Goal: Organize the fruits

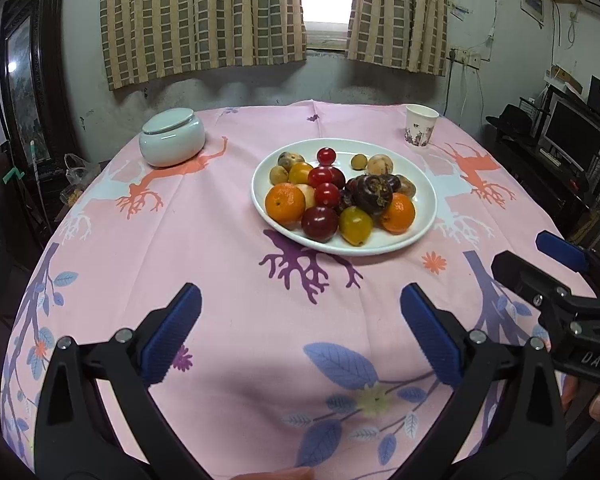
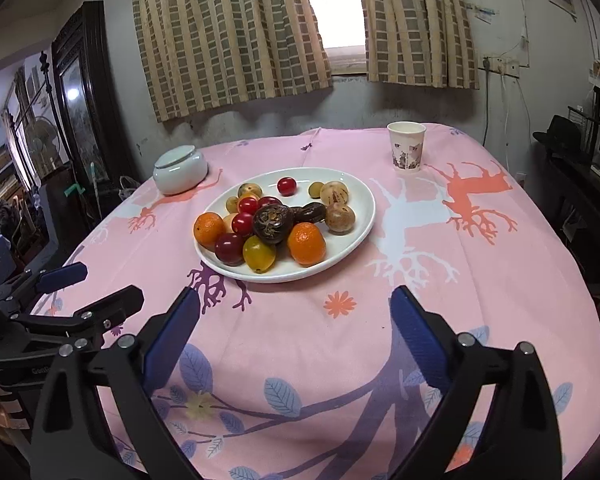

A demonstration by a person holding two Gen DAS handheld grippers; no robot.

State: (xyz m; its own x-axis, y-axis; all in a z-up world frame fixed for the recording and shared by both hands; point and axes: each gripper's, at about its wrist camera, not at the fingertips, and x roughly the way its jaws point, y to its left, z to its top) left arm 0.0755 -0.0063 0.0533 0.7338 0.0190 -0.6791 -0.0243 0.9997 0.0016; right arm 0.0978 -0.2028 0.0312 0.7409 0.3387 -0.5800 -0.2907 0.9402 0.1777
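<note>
Both tongs are hanging wide over the near side of the counter (image 1: 228, 240), nothing between the pads: left tongs (image 1: 300, 336), right tongs (image 2: 296, 336). Fruits are sitting piled on the white plate (image 1: 416, 172) mid-counter: oranges (image 1: 285, 204), cherry tomatoes (image 1: 326, 194), plum (image 1: 320, 222). Paper cup (image 1: 420, 125) and lidded jar (image 1: 172, 138) are standing behind.

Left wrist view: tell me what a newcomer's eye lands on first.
The white plate heaped with fruit sits mid-table on the pink patterned tablecloth, two oranges glowing at its near edge. Behind it, a lidded white jar stands far left and a paper cup far right. The open left gripper frames the foreground.
</note>
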